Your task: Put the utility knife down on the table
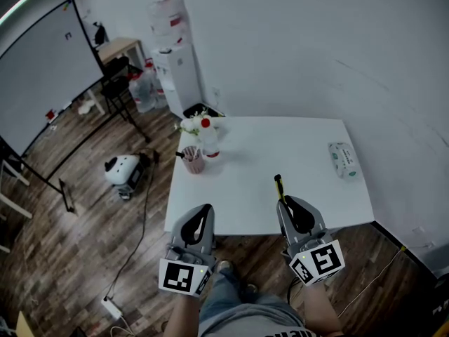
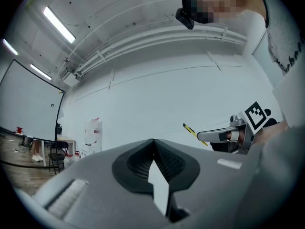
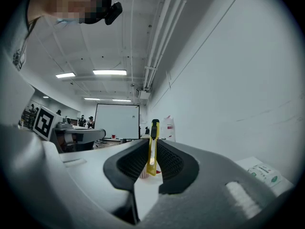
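A yellow and black utility knife (image 1: pixel 279 187) sticks forward out of my right gripper (image 1: pixel 289 206), which is shut on it above the near edge of the white table (image 1: pixel 280 153). In the right gripper view the utility knife (image 3: pixel 153 147) stands upright between the dark pads. My left gripper (image 1: pixel 202 218) hangs at the table's near left corner, jaws shut with nothing between them. In the left gripper view the closed left gripper (image 2: pixel 153 149) fills the foreground, and the right gripper (image 2: pixel 224 135) with the knife (image 2: pixel 190 129) shows off to the right.
A pink cup (image 1: pixel 193 160), a red-capped bottle (image 1: pixel 208 139) and flowers stand at the table's far left. A wipes pack (image 1: pixel 344 159) lies at the right edge. A water dispenser (image 1: pixel 175 69), a whiteboard (image 1: pixel 42 69) and a white device (image 1: pixel 123 170) on the floor are to the left.
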Demonstrator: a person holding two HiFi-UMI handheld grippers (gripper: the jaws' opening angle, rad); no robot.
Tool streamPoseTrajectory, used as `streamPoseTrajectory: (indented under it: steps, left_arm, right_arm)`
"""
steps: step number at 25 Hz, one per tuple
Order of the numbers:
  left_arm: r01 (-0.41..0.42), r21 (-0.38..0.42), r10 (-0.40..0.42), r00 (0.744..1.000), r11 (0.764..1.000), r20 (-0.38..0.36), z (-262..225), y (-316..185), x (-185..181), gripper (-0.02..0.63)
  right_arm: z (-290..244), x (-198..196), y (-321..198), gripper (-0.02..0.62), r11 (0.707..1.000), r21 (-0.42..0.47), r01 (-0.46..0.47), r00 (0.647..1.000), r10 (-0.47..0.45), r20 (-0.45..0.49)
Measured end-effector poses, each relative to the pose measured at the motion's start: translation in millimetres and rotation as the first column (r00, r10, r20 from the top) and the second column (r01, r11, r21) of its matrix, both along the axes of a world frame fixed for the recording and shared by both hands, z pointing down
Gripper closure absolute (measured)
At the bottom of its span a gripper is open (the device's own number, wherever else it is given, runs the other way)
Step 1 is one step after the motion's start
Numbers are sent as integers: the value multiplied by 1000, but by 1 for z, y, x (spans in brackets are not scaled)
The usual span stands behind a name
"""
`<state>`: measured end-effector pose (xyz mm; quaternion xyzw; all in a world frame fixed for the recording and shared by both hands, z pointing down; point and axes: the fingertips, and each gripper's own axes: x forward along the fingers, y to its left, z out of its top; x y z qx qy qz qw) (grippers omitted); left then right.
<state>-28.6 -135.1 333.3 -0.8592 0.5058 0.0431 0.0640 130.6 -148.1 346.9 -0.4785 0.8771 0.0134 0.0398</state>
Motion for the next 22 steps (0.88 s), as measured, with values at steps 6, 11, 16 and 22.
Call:
streamPoseTrajectory:
  steps: [6,11,16,22]
  left_arm:
    - [-18,-1,18,1000,1000,-5,-1,-18,-3,600]
    - [-31,-4,31,999,1000,5,0,-33,-7,600]
    - [-41,-14,41,999,999,5,3,-48,-14,600]
    - [-49,-25,49,999,998,1,7,-62,-22,600]
  right_arm:
    - [4,-2,-18,543,1000,-14,-20,1000,20,-4]
    - [8,-7,-34,543,999,-30,-34,999,34,-1]
    - [14,-12,-50,543,998,-49,-50,999,50,-5]
    - [30,-19,-64,543,994,-88,-63,998,62,-18]
